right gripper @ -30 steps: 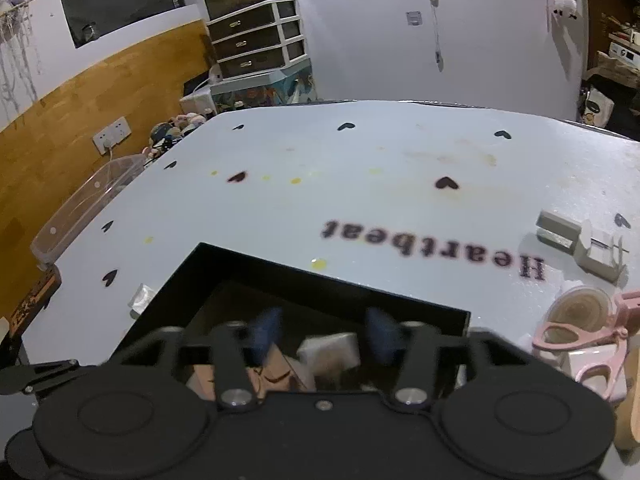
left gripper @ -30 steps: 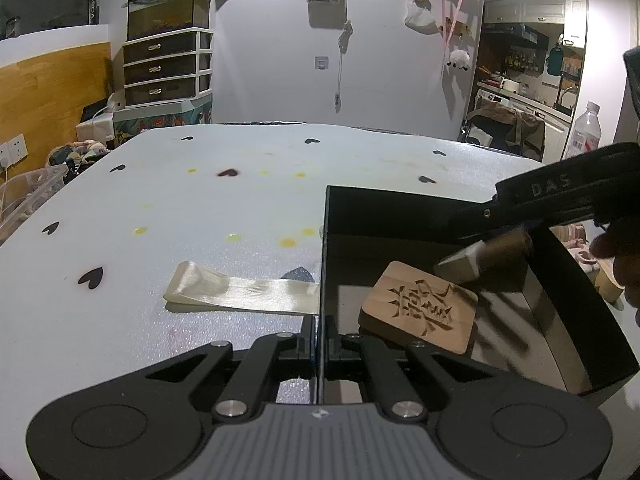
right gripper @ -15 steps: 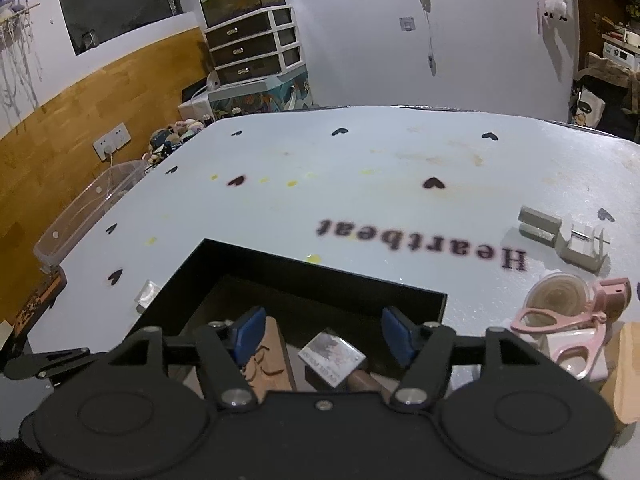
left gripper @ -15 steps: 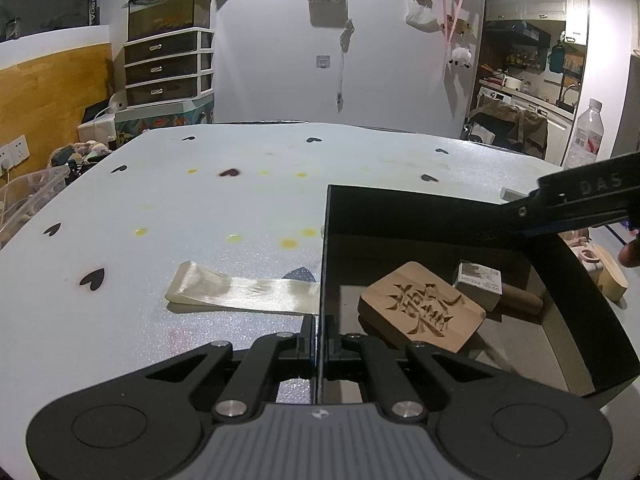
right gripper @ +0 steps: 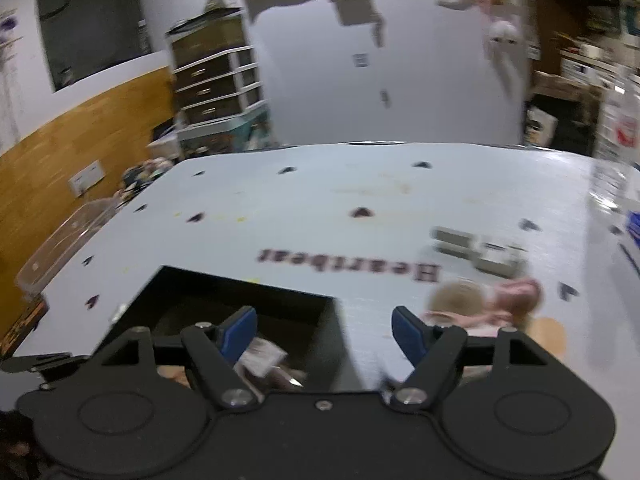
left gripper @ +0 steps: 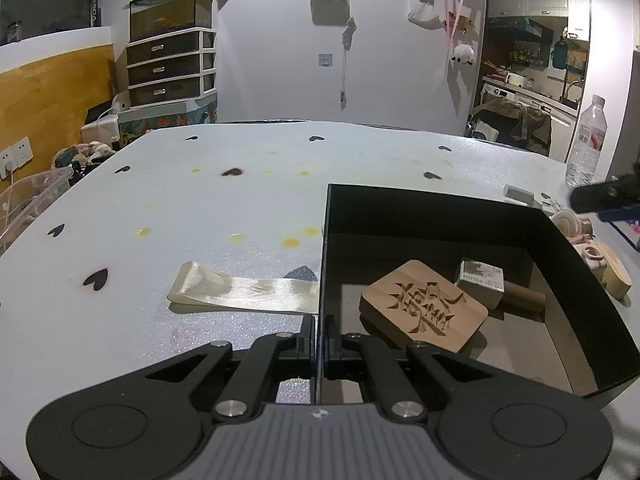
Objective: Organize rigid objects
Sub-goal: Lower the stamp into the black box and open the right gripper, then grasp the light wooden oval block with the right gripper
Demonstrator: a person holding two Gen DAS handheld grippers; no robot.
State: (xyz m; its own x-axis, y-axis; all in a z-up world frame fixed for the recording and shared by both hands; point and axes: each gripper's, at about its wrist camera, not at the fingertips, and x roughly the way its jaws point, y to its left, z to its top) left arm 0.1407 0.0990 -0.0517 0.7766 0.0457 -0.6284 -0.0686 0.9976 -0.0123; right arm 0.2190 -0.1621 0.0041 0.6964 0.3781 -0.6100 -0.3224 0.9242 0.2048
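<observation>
Black box (left gripper: 440, 208); tan carved plaque (left gripper: 424, 306); white table (left gripper: 200, 200), black hearts.

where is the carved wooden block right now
In the left wrist view the carved wooden block lies flat on the floor of the black box, right of centre, with the small labelled block touching its far right edge.

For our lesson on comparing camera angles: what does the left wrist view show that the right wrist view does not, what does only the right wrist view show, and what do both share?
Only the left wrist view shows the carved wooden plaque clearly, the shiny ribbon strip lying on the table, the water bottle, and the left gripper clamped on the black box's wall.

Only the right wrist view shows the "Heartbeat" lettering and the right gripper, its jaws opening with nothing between them.

Both show the black box, the small labelled block inside it, and the white table.
</observation>
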